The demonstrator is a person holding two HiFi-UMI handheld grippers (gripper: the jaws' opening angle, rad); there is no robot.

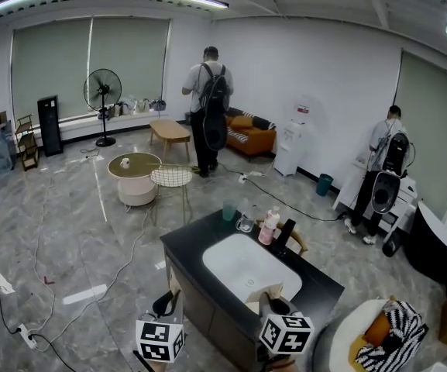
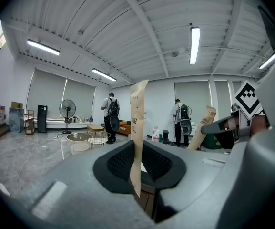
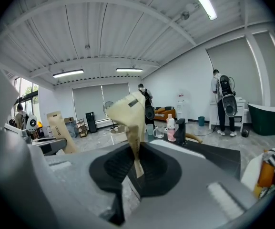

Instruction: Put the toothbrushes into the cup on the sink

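A black sink counter [image 1: 200,242] with a white basin stands just ahead of me. At its far edge are a teal cup [image 1: 228,210], a clear glass mug [image 1: 245,223], a pink bottle [image 1: 269,227] and a black tap [image 1: 286,236]. My left gripper [image 1: 166,304] is shut on an upright toothbrush in a brown paper sleeve [image 2: 138,128]. My right gripper [image 1: 277,307] is shut on a second paper-sleeved toothbrush [image 3: 130,118] with a crumpled top. Both are at the counter's near edge, apart from the cups. The right gripper view shows the teal cup [image 3: 149,129] past its sleeve.
Two people with backpacks stand far off, one by a low table [image 1: 170,130], one at the right wall [image 1: 384,169]. Round side tables [image 1: 134,167], a fan [image 1: 103,95] and an orange sofa [image 1: 252,136] lie beyond. Cables cross the floor. A striped cushion [image 1: 393,335] is at my right.
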